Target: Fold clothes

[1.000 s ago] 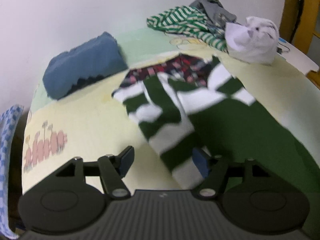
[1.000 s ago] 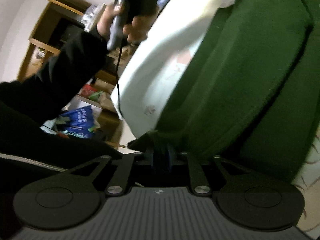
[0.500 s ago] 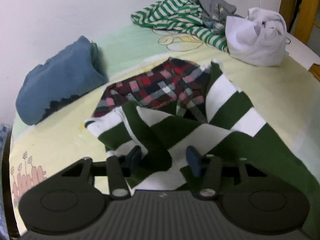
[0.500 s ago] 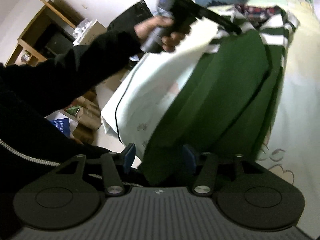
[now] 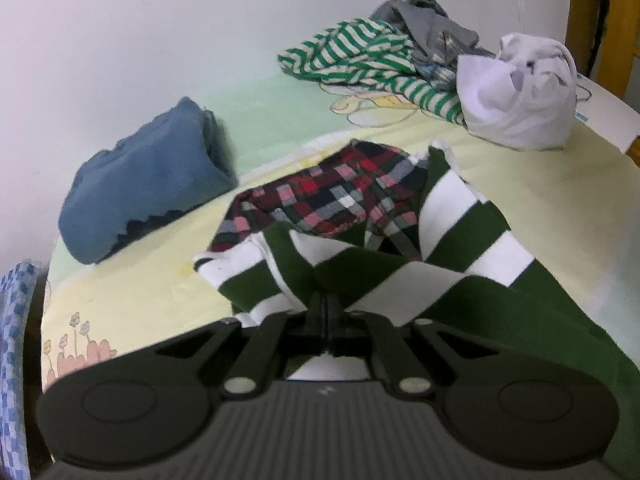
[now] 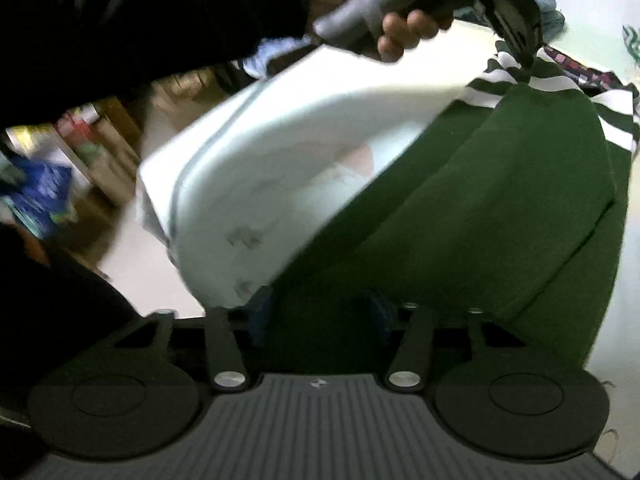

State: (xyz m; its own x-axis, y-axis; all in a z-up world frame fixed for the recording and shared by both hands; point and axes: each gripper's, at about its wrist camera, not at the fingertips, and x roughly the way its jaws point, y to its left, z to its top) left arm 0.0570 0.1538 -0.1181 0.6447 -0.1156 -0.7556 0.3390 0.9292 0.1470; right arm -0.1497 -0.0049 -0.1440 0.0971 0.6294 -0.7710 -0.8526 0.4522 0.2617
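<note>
A dark green garment with white stripes [image 5: 472,280] lies spread on the bed, its striped end over a red plaid garment [image 5: 336,196]. My left gripper [image 5: 326,304] is shut on a bunched fold of the striped part. The right wrist view shows that left gripper [image 6: 516,36] held by a hand [image 6: 384,8] and pinching the stripes. My right gripper [image 6: 320,312] is at the plain green hem [image 6: 460,220]. Its jaws are closing, still wide apart, with green cloth lying between the blue pads [image 6: 260,312].
A folded blue garment [image 5: 148,184] sits at the left. A green-striped top [image 5: 360,56], grey clothes [image 5: 432,28] and a white bundle [image 5: 516,92] are heaped by the wall. The pale sheet [image 6: 300,152] ends at the bed's edge, with floor clutter [image 6: 40,184] beyond.
The left gripper moved onto the striped sleeve and shut on it. The right gripper opened off the green hem, rolled and shifted along the edge.
</note>
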